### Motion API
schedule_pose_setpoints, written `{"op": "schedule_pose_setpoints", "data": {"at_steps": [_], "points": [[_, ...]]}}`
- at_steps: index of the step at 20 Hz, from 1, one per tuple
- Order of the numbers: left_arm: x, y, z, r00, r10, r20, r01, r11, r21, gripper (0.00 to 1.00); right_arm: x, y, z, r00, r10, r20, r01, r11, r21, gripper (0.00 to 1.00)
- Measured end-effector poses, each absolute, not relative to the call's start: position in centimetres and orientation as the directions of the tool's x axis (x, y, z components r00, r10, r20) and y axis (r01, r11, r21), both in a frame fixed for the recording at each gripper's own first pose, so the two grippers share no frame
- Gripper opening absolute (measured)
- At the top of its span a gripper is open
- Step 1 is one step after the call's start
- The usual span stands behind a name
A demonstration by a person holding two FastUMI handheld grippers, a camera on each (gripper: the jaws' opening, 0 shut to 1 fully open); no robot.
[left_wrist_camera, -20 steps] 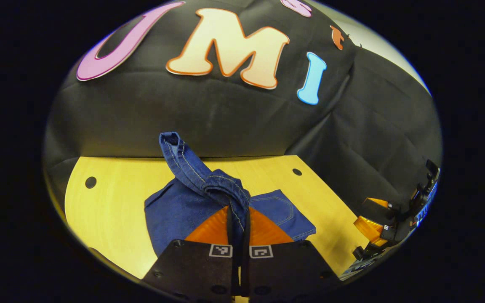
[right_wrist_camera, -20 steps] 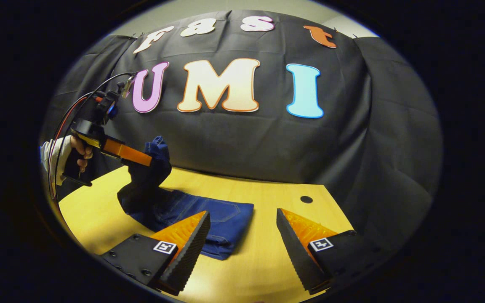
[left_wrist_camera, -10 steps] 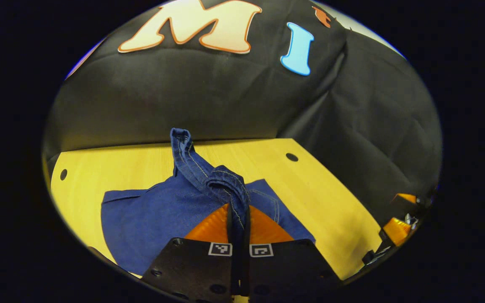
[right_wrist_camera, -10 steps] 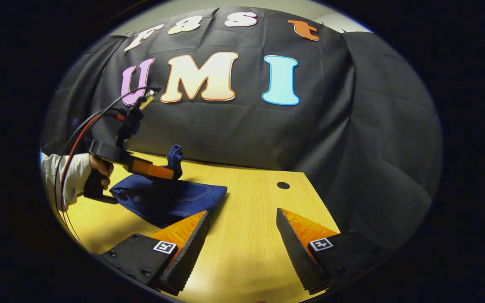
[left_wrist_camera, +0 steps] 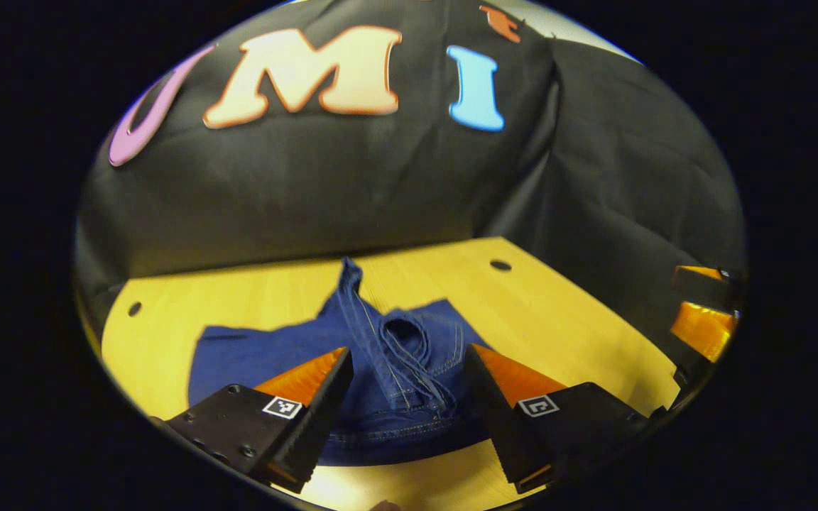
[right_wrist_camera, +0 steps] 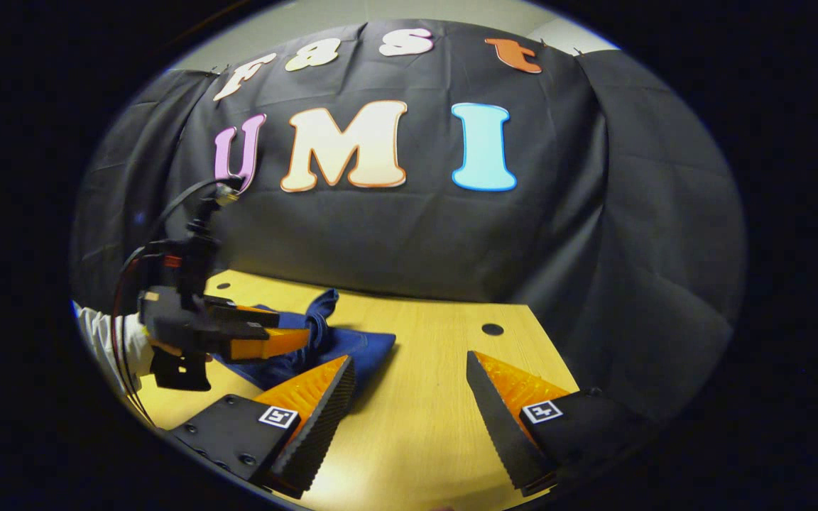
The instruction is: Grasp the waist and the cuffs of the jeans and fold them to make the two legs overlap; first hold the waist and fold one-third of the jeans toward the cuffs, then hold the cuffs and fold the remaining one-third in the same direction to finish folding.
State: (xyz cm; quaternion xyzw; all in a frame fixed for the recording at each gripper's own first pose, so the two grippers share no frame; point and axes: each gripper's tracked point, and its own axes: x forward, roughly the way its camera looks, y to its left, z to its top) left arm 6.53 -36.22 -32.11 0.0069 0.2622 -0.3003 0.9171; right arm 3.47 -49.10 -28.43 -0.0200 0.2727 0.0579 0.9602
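My left gripper [left_wrist_camera: 405, 376] stands with its fingers spread apart over the dark blue denim jeans [left_wrist_camera: 267, 351], touching none of the cloth, and my right gripper [right_wrist_camera: 409, 387] is just as wide apart, holding nothing above bare wood off to the side. The jeans lie as a compact folded packet on the pale yellow wooden table [left_wrist_camera: 565, 319], so I judge the folding nearly finished: the thirds look laid over one another, and what is left is the bunched cuff end [left_wrist_camera: 402, 341], which sits rumpled on top with one strip of hem poking up toward the black cloth wall instead of lying flat; that wants smoothing down before I would call it done. The left gripper view looks straight down on that rumpled cuff and its stitching between my fingers, and catches the right gripper at its far right edge; the right gripper view gives instead the side look, with the left gripper [right_wrist_camera: 288, 341] low over the packet and the white-sleeved hand [right_wrist_camera: 121, 348] holding it
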Motion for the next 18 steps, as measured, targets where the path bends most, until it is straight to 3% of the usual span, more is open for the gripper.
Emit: {"op": "schedule_pose_setpoints", "data": {"at_steps": [3,9,18], "points": [[6.5,-31.5,-24.0,0.808,-0.496,-0.319,0.502,0.862,-0.069,0.93,4.6,-44.8,-23.7,0.895,0.132,-0.426,-0.126,0.991,0.042,0.98],[2.3,-21.0,-16.1,0.918,-0.348,-0.191,0.365,0.929,0.058,0.93,4.2,-38.0,-13.7,0.974,0.126,-0.191,-0.108,0.989,0.104,0.98],[-2.3,-12.4,-10.7,0.958,-0.269,-0.097,0.274,0.961,0.045,0.92,-0.9,-33.4,-6.8,0.990,0.115,-0.077,-0.108,0.990,0.088,0.98]]}}
